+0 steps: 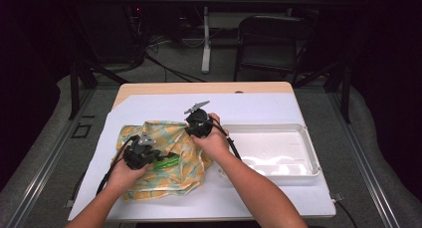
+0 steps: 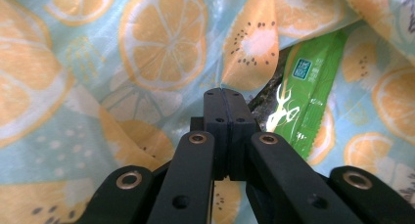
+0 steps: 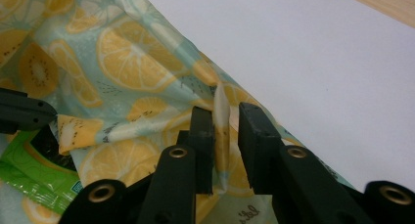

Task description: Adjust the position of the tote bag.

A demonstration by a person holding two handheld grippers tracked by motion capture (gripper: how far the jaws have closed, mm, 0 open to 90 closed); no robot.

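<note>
While the left gripper is fully closed, the right gripper stands part-open around a fold of the soft, light fruit-print bag; better to grasp its far rim.

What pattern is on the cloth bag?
Orange citrus and kiwi slices on pale blue bag; clearest in the left gripper view.

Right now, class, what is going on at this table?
A person works a fruit-print bag with two handheld grippers. The left gripper, jaws shut, sits by the bag's opening, where a green packet pokes out. The right gripper has a fold of the bag's edge between slightly parted jaws. A white tray waits alongside.
</note>
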